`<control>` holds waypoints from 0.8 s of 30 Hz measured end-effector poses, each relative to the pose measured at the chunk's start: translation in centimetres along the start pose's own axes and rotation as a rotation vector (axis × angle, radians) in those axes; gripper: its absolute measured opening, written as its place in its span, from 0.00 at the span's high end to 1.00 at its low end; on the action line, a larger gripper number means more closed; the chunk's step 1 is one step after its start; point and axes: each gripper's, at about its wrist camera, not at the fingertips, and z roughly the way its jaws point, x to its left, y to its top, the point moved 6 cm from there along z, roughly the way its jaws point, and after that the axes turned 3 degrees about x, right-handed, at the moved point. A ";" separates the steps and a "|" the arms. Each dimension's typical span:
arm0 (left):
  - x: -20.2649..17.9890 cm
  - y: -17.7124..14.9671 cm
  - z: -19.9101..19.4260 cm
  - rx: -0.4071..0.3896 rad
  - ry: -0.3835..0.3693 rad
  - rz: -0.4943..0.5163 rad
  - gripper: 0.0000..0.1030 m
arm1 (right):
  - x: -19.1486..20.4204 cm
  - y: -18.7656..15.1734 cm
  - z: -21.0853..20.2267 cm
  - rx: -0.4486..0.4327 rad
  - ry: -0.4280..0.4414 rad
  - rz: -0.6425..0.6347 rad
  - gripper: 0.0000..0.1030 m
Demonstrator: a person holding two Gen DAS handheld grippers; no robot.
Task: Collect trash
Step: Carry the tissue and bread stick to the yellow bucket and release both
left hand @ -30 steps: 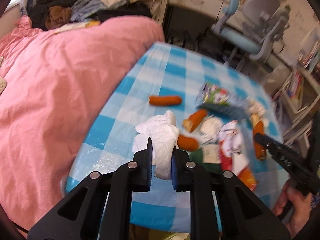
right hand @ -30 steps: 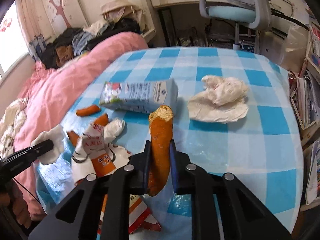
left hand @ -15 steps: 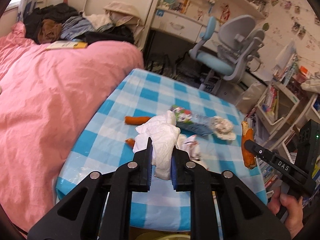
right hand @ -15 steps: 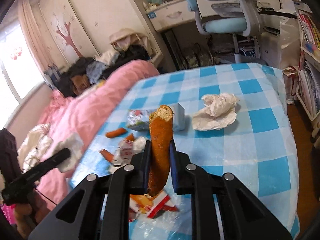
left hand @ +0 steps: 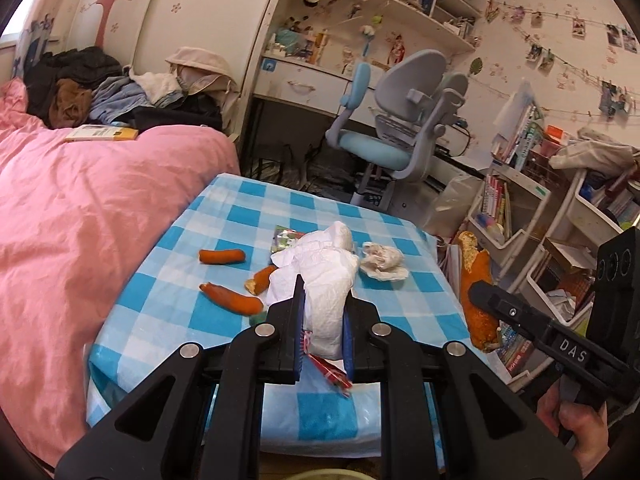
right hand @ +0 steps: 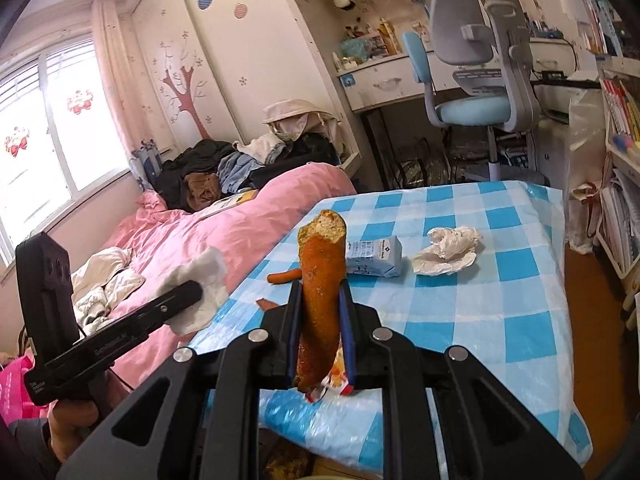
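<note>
My left gripper [left hand: 323, 312] is shut on a crumpled white tissue [left hand: 326, 280], held above the near edge of the blue-checked table [left hand: 400, 304]. My right gripper [right hand: 320, 312] is shut on a long orange peel strip [right hand: 320, 280], also lifted clear of the table. Each gripper shows in the other view: the right one [left hand: 480, 300] with the peel [left hand: 476, 292] at the right, the left one [right hand: 192, 292] with the tissue [right hand: 200, 288] at the left. Several orange peel pieces [left hand: 222, 256], a milk carton [right hand: 374, 258], another tissue wad [right hand: 448, 250] and a red wrapper [left hand: 330, 370] lie on the table.
A pink-quilted bed [left hand: 80, 220] with piled clothes [left hand: 100, 84] borders the table's left side. A blue desk chair [left hand: 400, 120] stands behind it. Shelving carts with books [left hand: 520, 232] stand to the right. A hand [left hand: 576, 428] holds the right gripper's handle.
Both grippers have pulled back and risen from the table with their loads still held, so the table trash now looks smaller and farther, and more of the room shows.
</note>
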 end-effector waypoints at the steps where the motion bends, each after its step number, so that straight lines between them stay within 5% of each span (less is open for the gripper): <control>1: -0.1 -0.2 -0.4 -0.004 -0.003 -0.002 0.86 | 0.1 -0.1 -0.3 -0.002 0.000 -0.004 0.82; 15: -1.2 -2.7 -3.6 -0.018 -0.038 -0.002 0.86 | 1.8 -3.8 -4.1 0.010 0.011 -0.056 0.82; 24: -2.6 -5.1 -5.3 0.002 -0.065 0.016 0.86 | 3.4 -7.4 -5.5 0.094 0.042 -0.073 0.82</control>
